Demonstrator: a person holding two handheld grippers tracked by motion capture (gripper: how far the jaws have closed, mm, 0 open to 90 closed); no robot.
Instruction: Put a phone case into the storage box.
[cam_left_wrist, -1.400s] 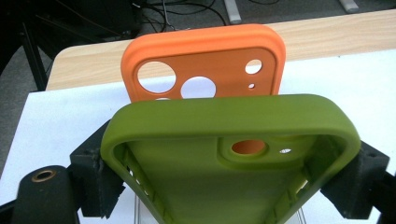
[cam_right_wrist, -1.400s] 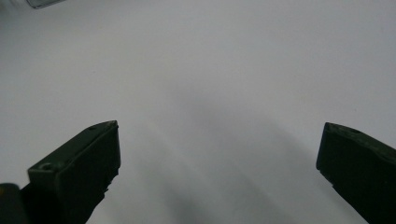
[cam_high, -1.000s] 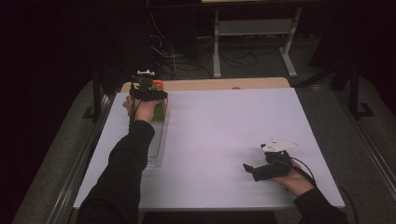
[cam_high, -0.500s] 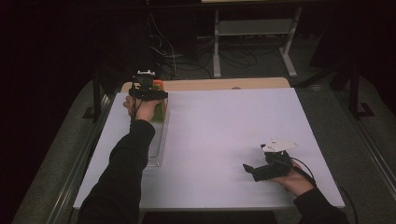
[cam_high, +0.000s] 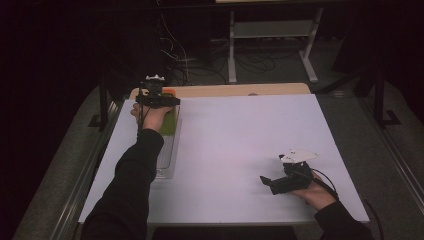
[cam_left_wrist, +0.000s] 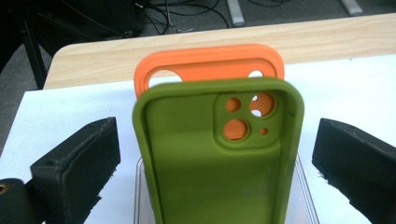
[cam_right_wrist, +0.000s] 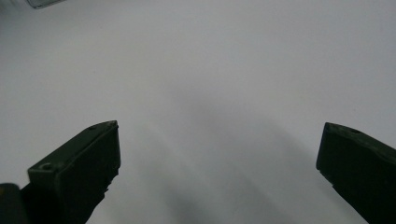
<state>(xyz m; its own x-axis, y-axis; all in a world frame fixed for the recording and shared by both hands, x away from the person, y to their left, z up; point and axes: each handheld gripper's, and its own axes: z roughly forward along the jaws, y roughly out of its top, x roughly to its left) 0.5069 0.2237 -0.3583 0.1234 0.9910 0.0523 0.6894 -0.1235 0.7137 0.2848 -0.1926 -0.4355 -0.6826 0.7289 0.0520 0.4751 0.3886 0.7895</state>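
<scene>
An olive-green phone case (cam_left_wrist: 215, 163) lies open side up on an orange phone case (cam_left_wrist: 205, 63), whose top edge sticks out beyond it. Both rest at the far end of a clear tray (cam_high: 167, 160) at the table's left. My left gripper (cam_left_wrist: 219, 140) straddles the green case; its jaws have just been opening. They now stand wide, with a gap on each side of the case. In the high view this gripper (cam_high: 156, 97) sits over the green case (cam_high: 170, 122). My right gripper (cam_high: 272, 182) rests open on the white sheet at the near right, and its jaws (cam_right_wrist: 219, 144) hold nothing.
A white sheet (cam_high: 240, 140) covers the table, with a strip of bare wood (cam_high: 240, 90) at the far edge. Behind the table are cables and a metal stand (cam_high: 270, 35) on the floor. A metal rail (cam_high: 90, 170) runs along the left side.
The left gripper's jaws look wider apart than before, off the green case. Both hands have kept their places.
</scene>
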